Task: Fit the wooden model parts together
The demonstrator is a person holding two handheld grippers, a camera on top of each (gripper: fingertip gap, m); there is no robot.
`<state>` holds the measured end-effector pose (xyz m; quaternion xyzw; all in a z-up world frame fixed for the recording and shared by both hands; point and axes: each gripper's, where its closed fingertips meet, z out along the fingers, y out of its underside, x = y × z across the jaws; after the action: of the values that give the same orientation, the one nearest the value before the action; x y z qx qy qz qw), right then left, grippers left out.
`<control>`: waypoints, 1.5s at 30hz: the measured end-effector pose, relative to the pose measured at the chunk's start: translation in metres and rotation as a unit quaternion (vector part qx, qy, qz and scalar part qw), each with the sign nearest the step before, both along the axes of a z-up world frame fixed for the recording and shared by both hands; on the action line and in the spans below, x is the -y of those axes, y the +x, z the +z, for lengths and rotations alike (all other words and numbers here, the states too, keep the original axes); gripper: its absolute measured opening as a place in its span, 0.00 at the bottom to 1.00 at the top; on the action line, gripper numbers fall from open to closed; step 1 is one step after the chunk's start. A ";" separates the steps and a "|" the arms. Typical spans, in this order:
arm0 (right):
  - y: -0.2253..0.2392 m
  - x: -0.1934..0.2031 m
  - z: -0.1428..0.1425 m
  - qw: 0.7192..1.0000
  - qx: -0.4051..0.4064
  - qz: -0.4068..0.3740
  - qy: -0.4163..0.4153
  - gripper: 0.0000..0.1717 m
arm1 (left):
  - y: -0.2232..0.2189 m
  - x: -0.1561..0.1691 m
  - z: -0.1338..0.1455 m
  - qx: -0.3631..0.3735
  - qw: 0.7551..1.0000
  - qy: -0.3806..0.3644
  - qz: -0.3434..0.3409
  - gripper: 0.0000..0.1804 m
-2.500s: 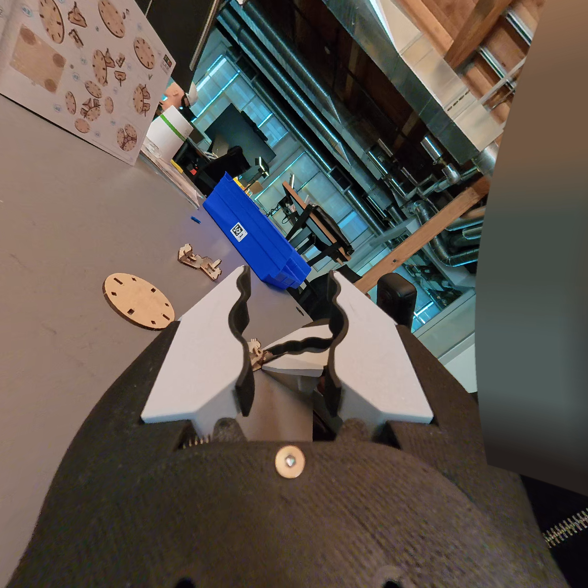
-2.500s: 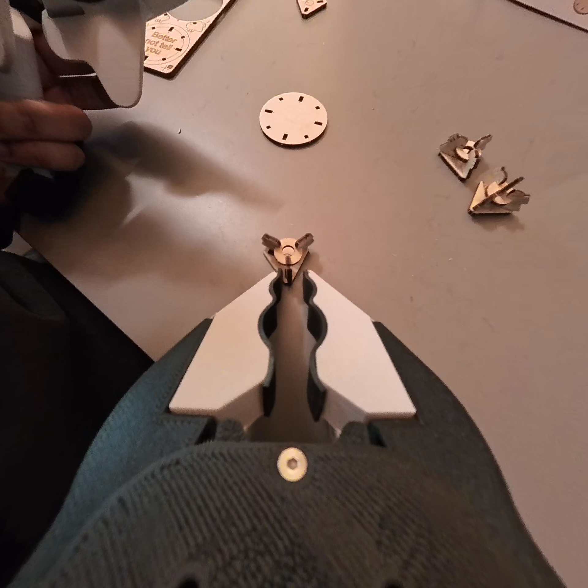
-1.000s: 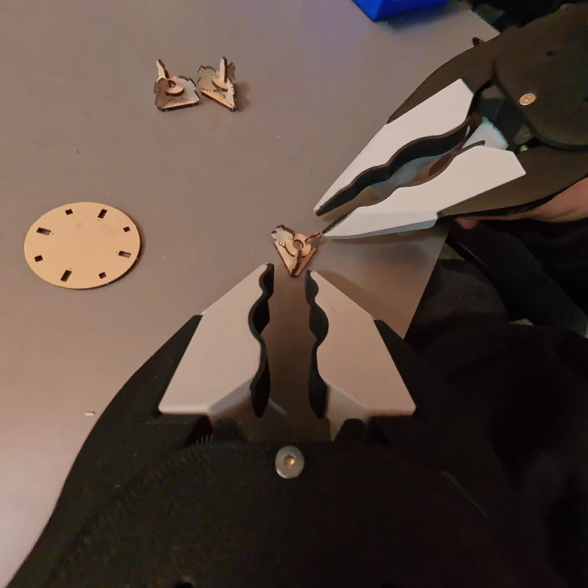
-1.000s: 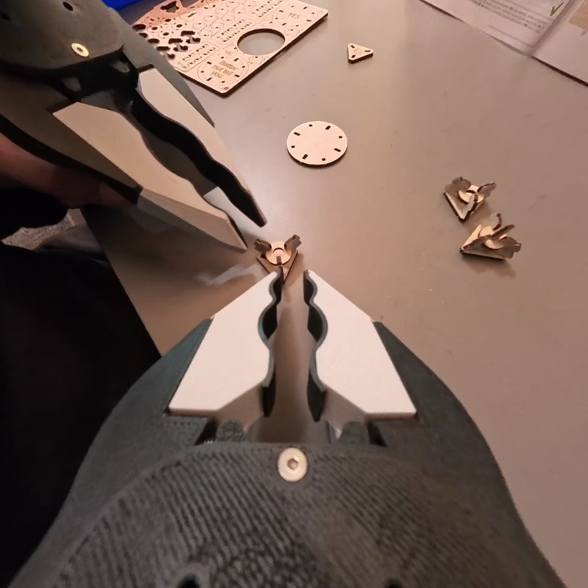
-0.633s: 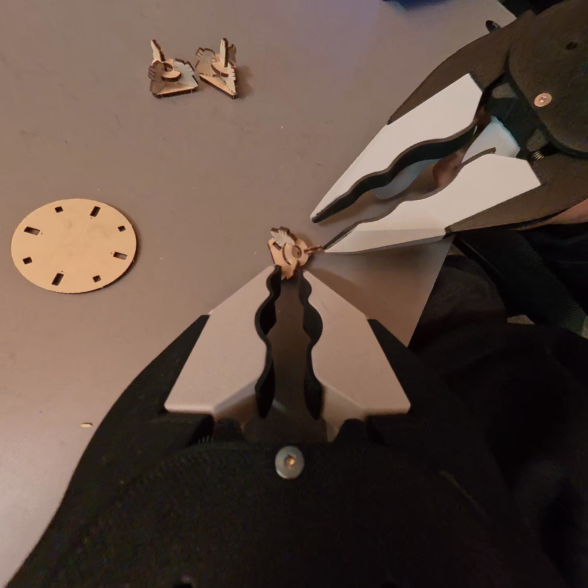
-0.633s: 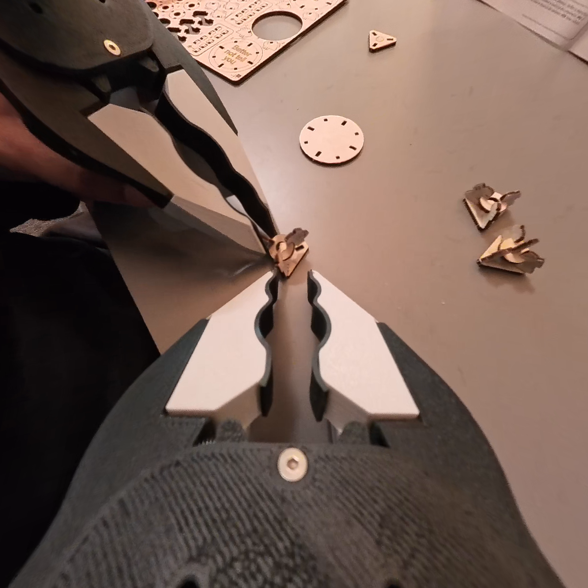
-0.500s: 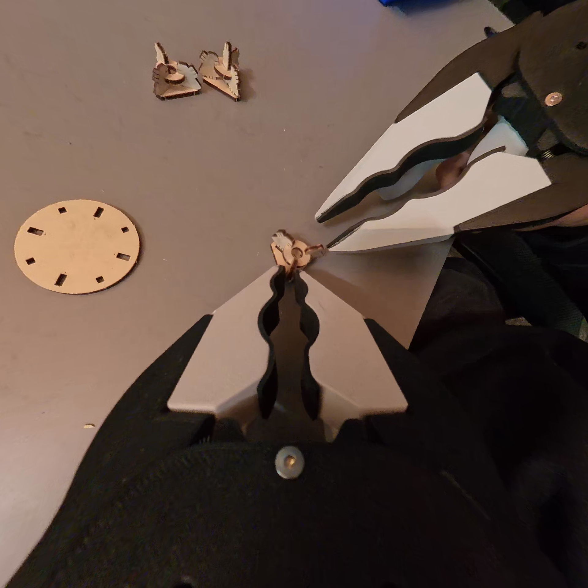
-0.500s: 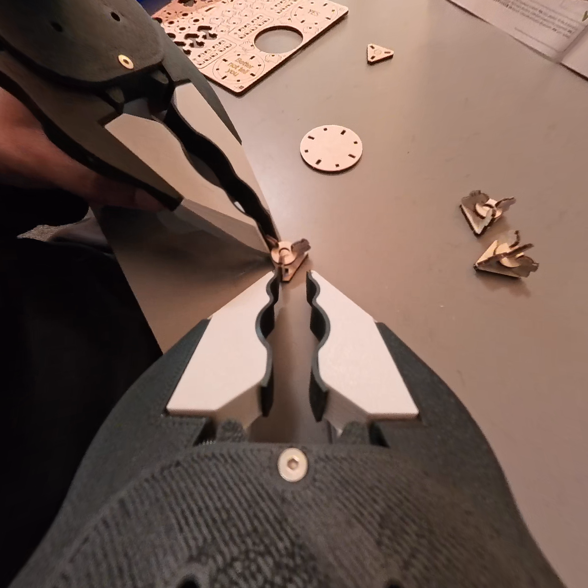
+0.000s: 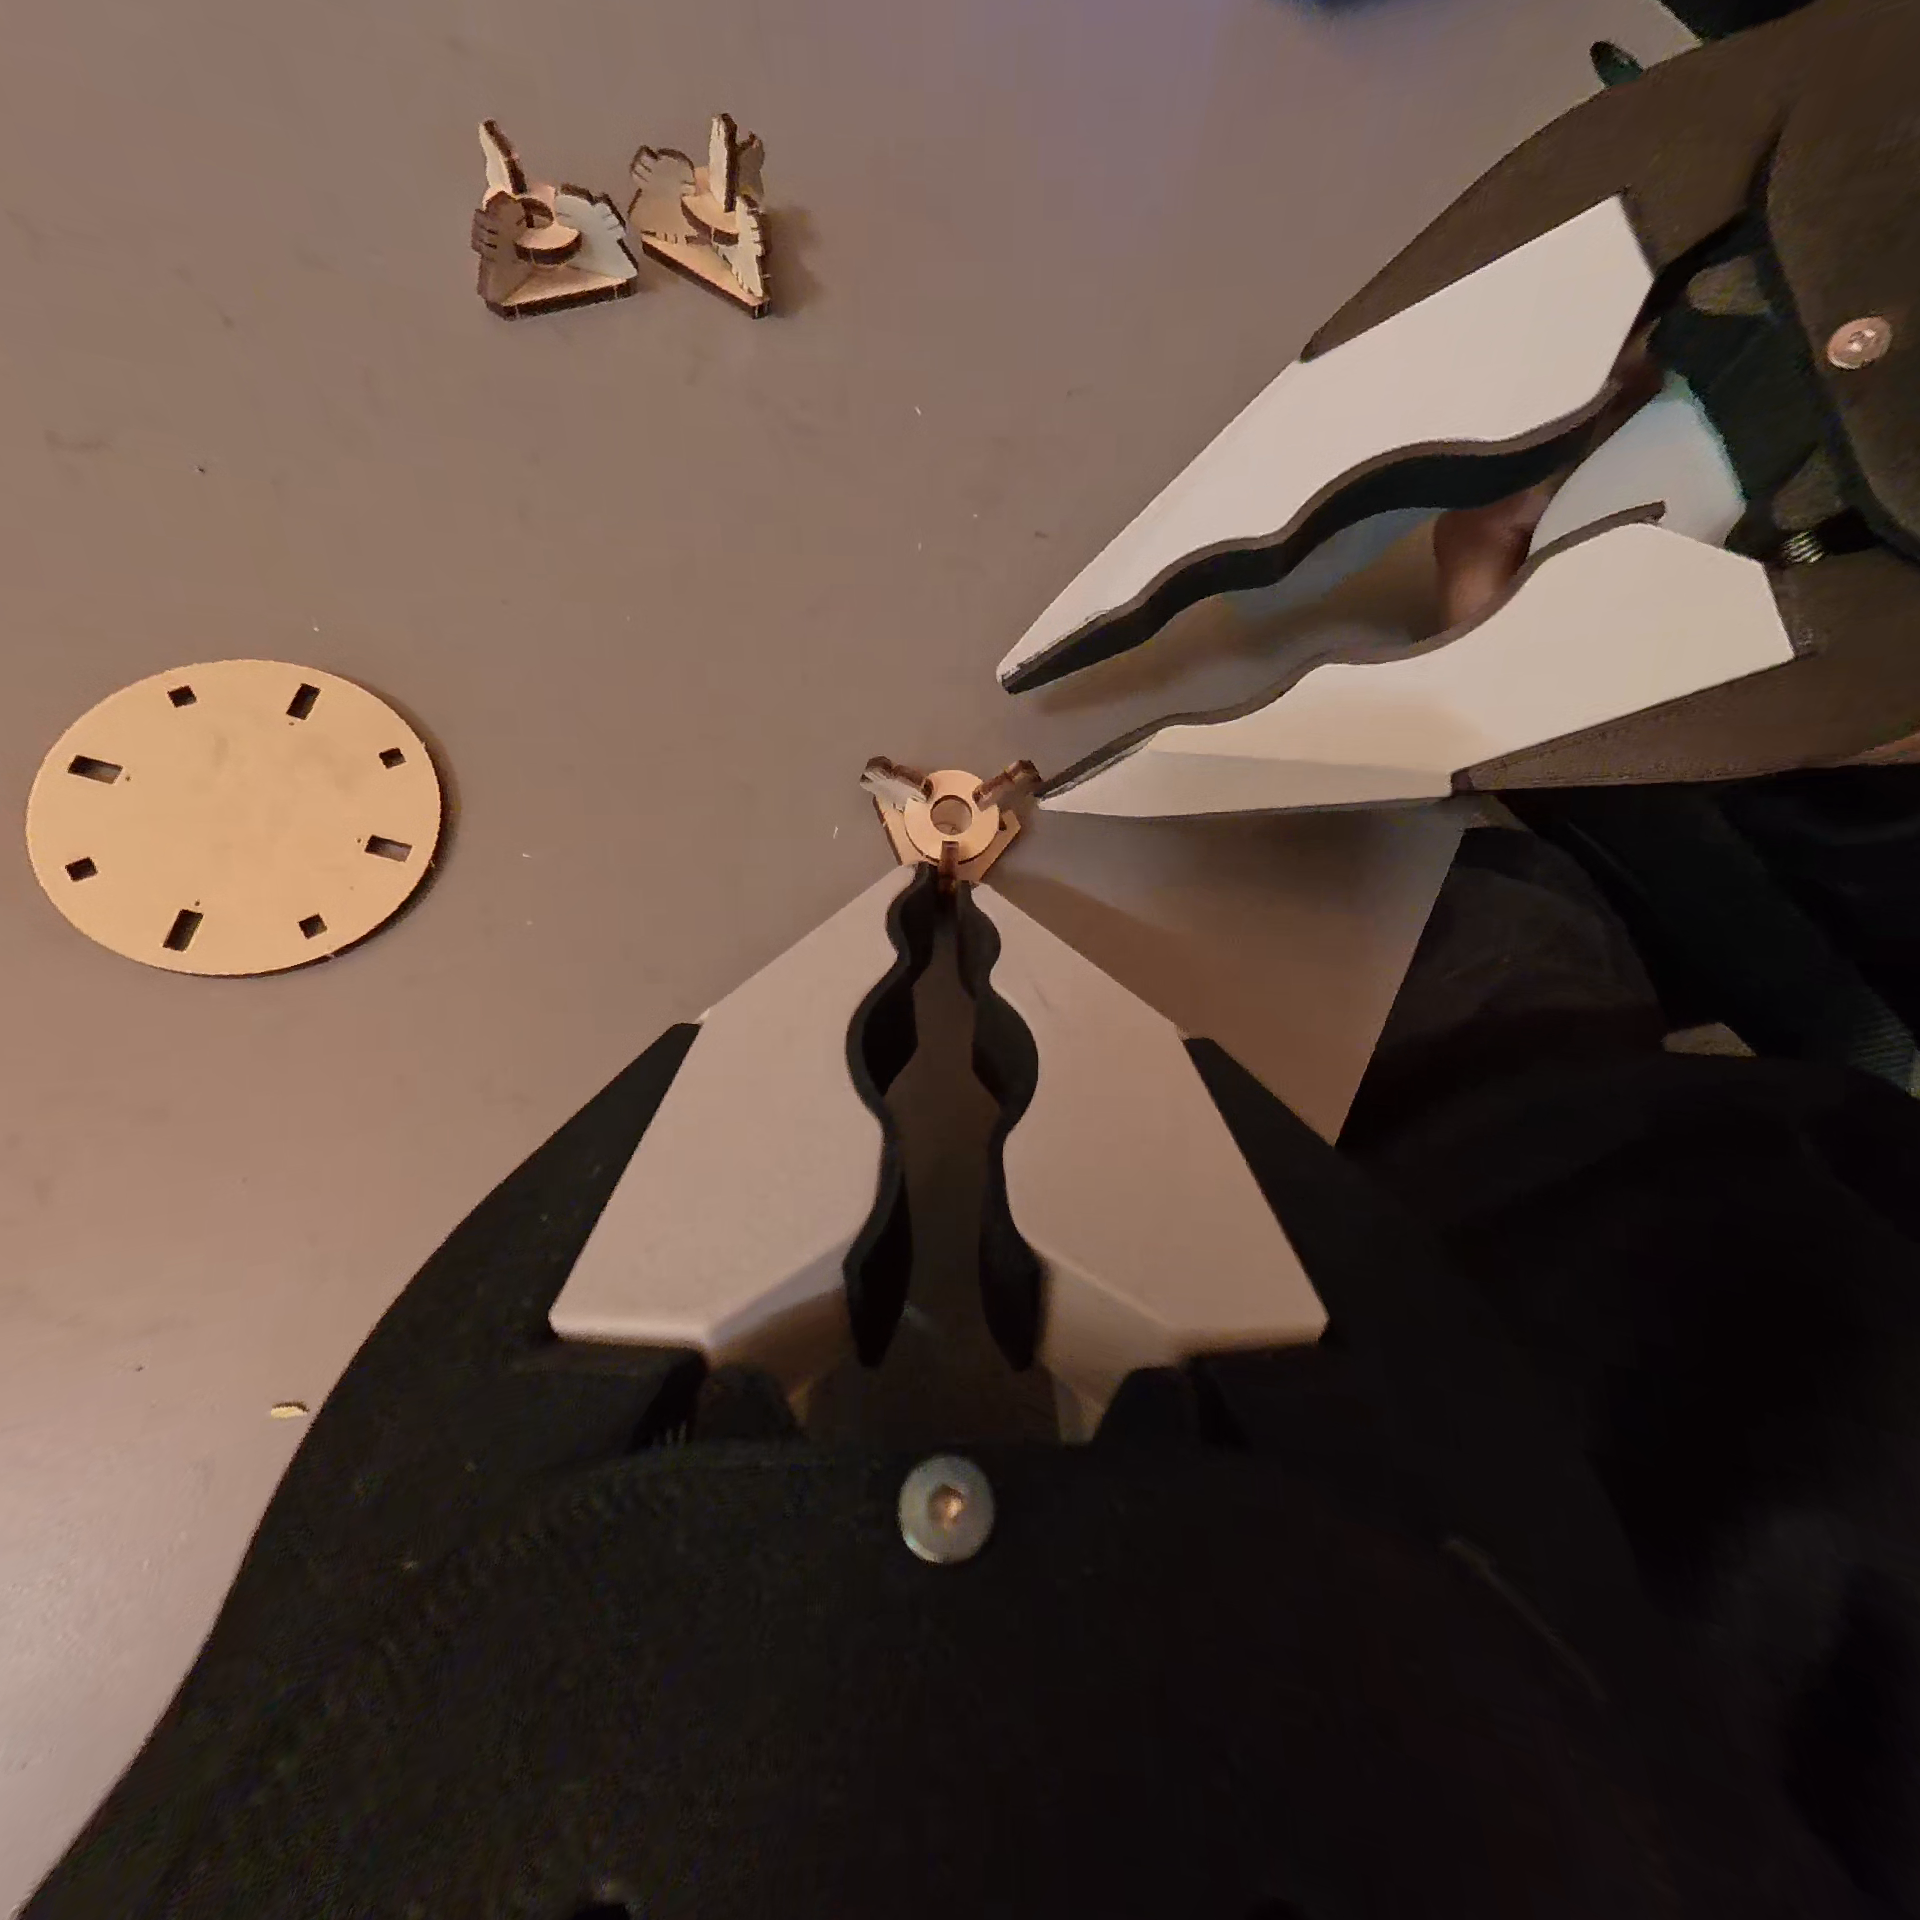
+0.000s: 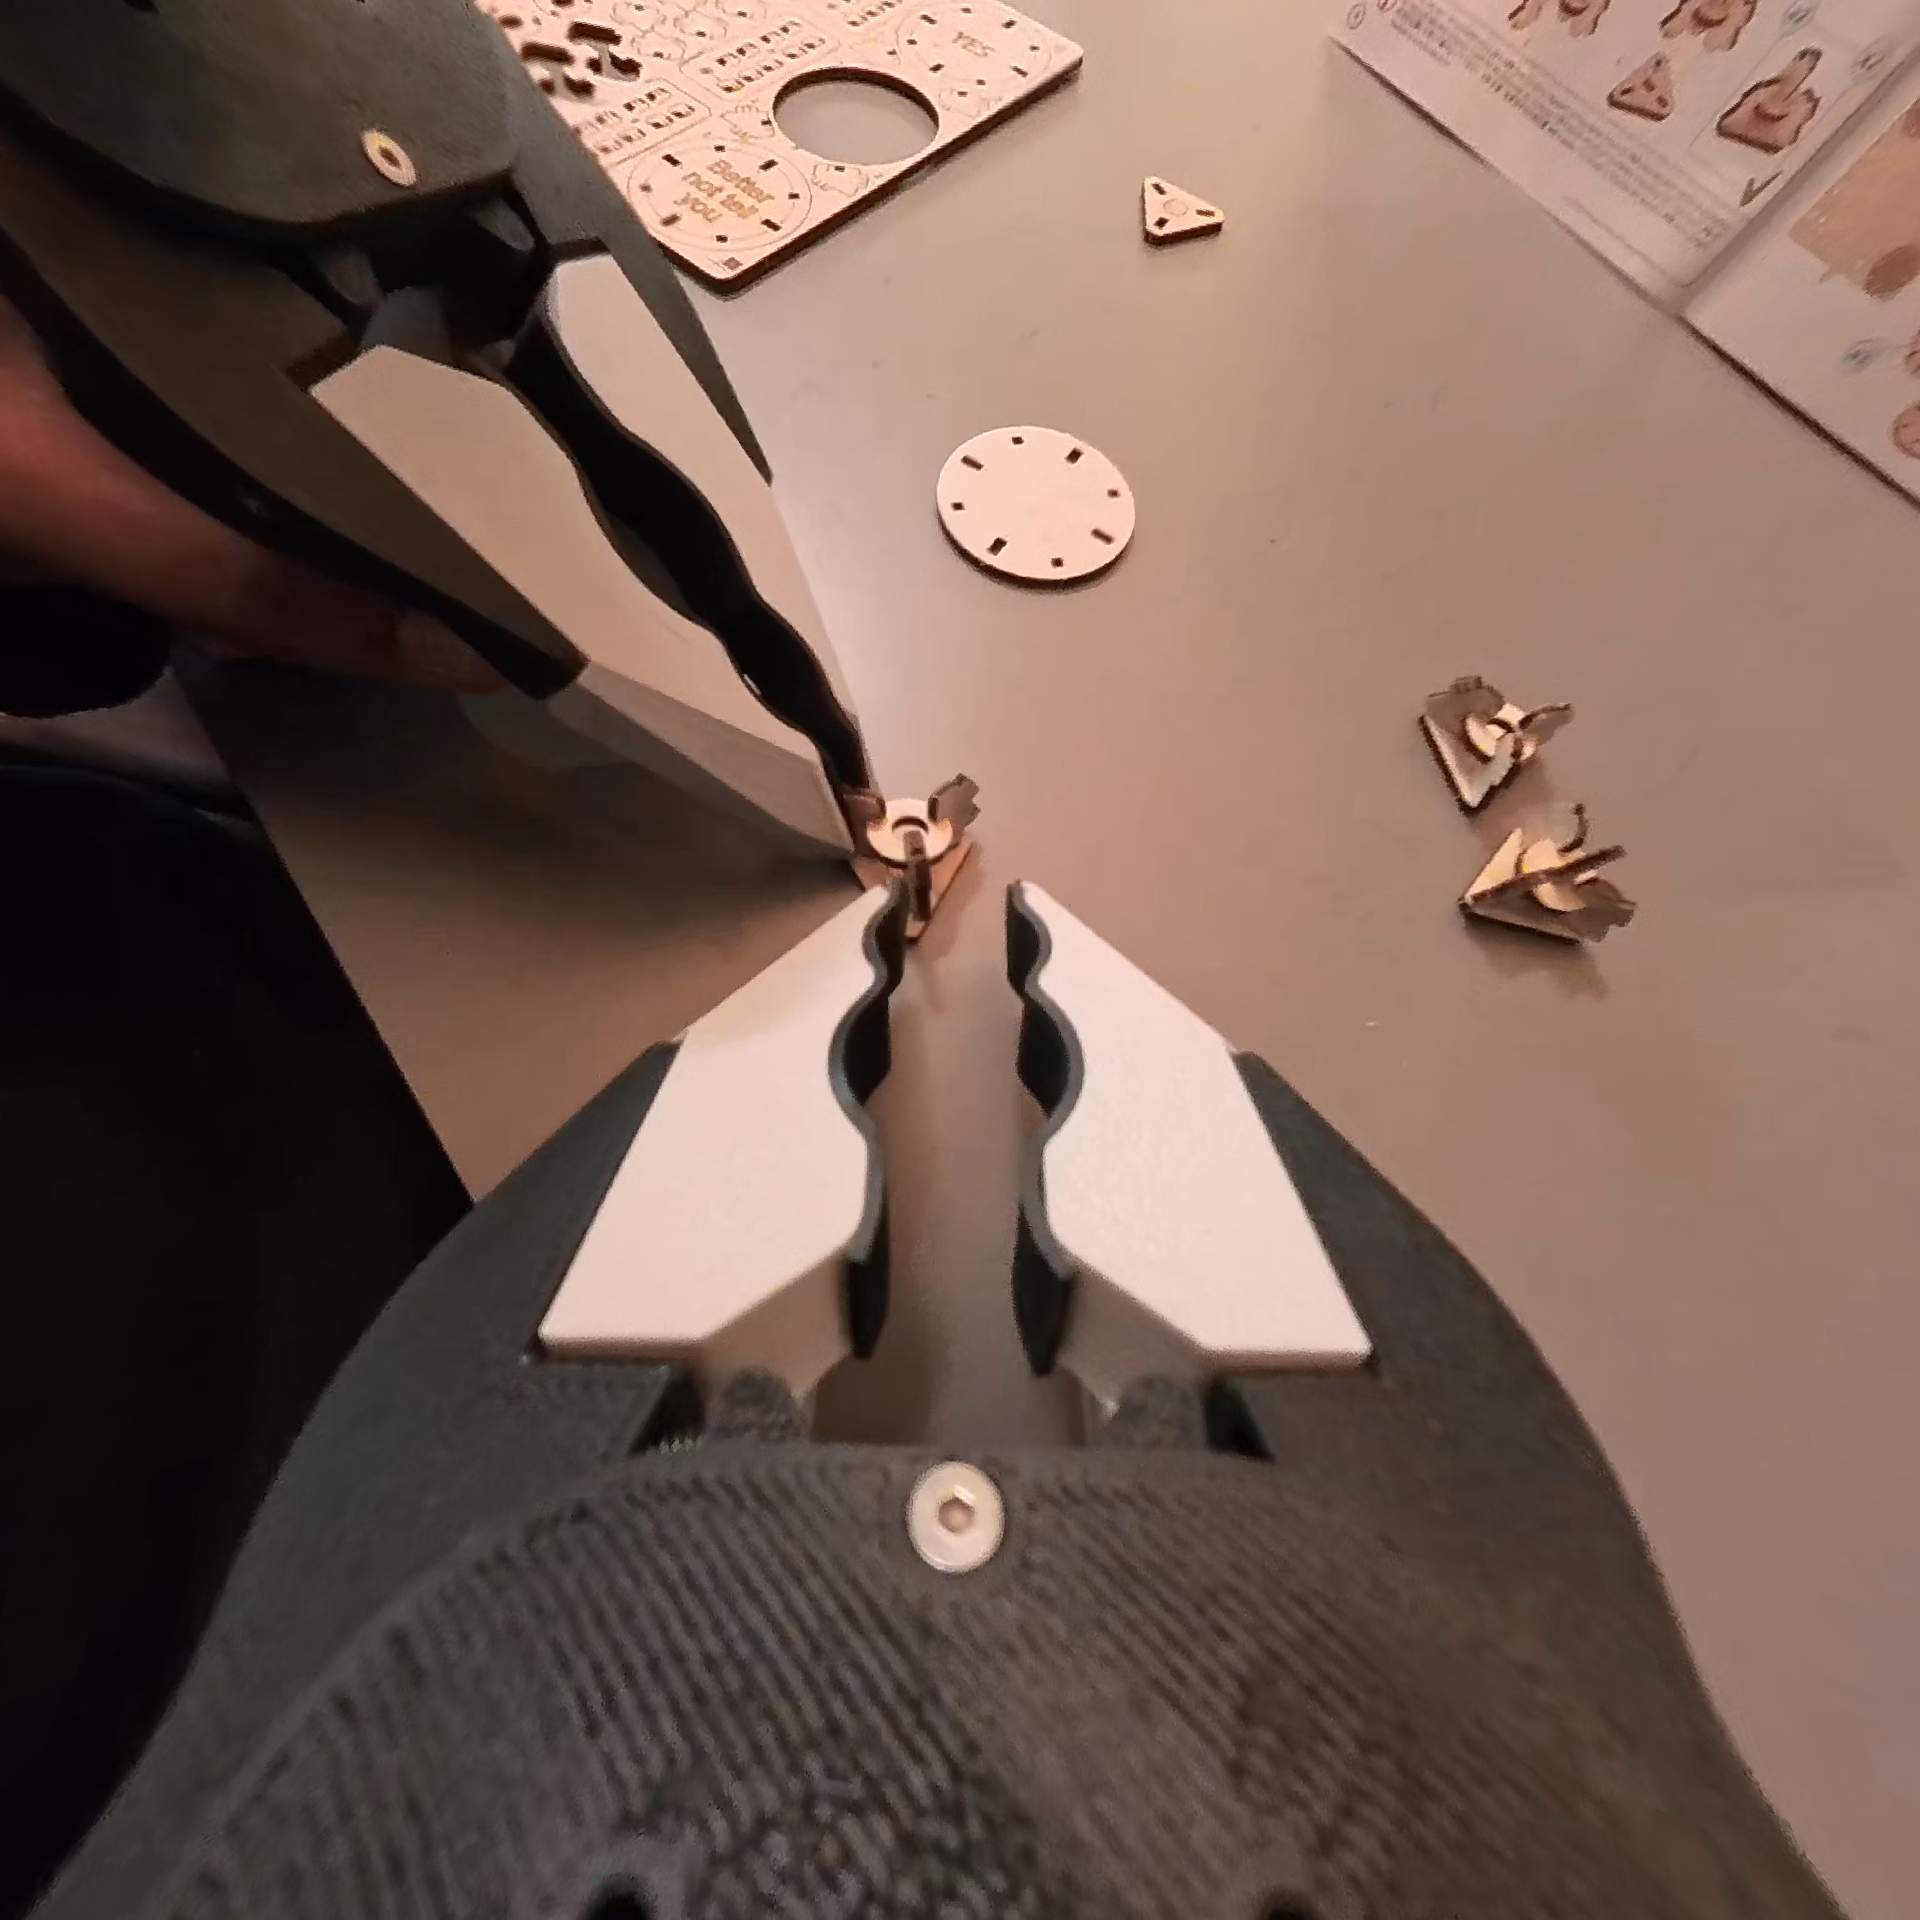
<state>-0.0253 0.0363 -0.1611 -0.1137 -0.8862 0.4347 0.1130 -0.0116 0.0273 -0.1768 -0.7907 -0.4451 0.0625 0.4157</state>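
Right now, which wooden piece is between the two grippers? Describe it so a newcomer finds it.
On the grey table, near its front edge, right of the slotted wooden disc: a small triangular wooden assembly. Unlike the two similar assemblies farther back, the left gripper pinches its tab.

My view takes in only a smooth grey worktop [image 10: 1351, 1091] under warm, dim light, its near edge dropping to darkness, with soft shadows pooling on its matte, faintly speckled surface.

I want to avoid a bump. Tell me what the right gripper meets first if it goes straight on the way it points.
The right gripper, its jaws apart, would almost at once meet the small triangular wooden assembly with upright tabs, just ahead and slightly left of its centre line. The left gripper is shut on one tab. Exact clearance is unclear.
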 end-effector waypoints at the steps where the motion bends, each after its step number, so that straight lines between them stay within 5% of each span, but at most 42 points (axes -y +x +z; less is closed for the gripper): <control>1: 0.001 0.001 0.001 1.000 -0.002 0.002 -0.001 0.10 | 0.000 0.000 0.000 -0.002 1.000 -0.003 0.001 0.01; 14: 0.002 0.006 -0.003 1.000 -0.020 0.011 0.010 0.01 | -0.002 0.001 -0.001 -0.005 1.000 -0.010 0.004 0.02; 45: 0.002 0.008 -0.008 0.999 0.030 0.009 -0.003 0.00 | -0.005 0.011 0.005 -0.017 1.000 0.003 0.012 0.01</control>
<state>-0.0231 0.0282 -0.1688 -0.1195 -0.8888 0.4347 0.0820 -0.0169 0.0164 -0.1722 -0.7832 -0.4471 0.0799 0.4247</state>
